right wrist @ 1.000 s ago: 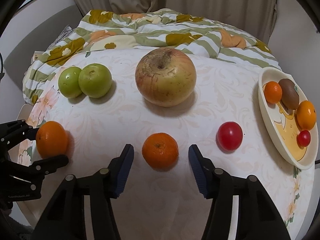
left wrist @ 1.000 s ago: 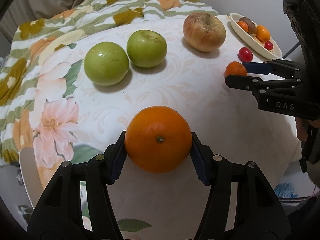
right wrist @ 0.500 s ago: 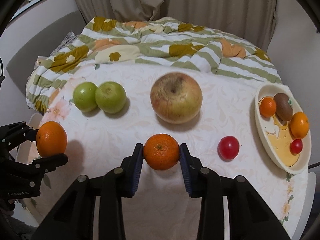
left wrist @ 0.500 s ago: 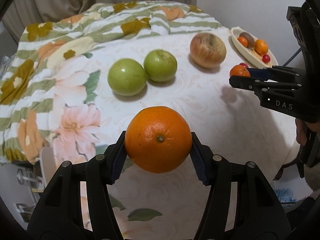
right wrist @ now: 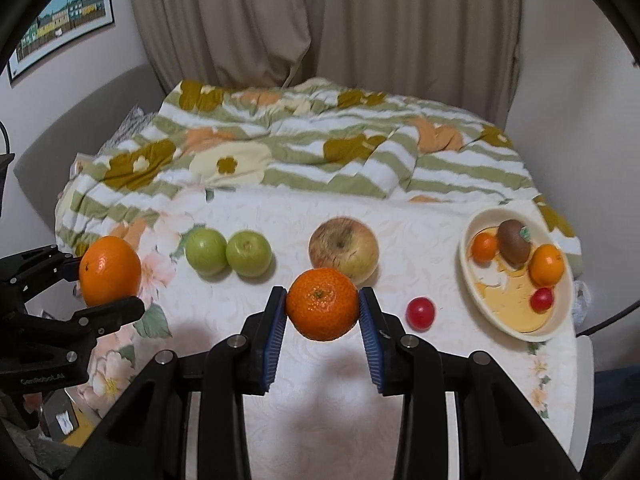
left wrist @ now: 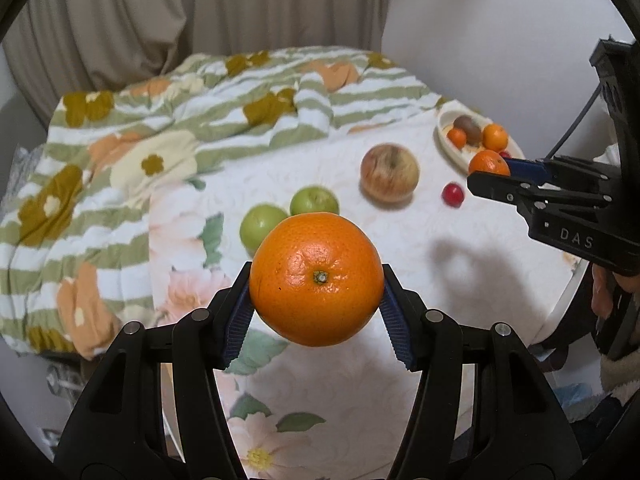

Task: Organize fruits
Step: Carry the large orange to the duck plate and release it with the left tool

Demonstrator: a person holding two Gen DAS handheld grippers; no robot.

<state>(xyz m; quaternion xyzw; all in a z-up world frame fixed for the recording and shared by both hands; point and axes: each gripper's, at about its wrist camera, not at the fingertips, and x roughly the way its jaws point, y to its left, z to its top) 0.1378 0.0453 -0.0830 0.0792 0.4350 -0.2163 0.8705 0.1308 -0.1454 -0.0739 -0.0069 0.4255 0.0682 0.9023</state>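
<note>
Left wrist view: a large orange (left wrist: 316,278) is pinched at its widest girth by the left gripper (left wrist: 316,304), so that it is carried clear of the table (left wrist: 500,240).

Right wrist view: a mandarin (right wrist: 322,304) is clamped between the right gripper (right wrist: 322,320) pads, above the cloth, probably destined for the dish (right wrist: 560,320) where smaller fruits are gathered.

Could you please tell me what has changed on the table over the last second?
The right gripper closed on the small mandarin and lifted it; the left gripper raised its large orange too. The apples, loose tomato and plate stayed put.
</note>
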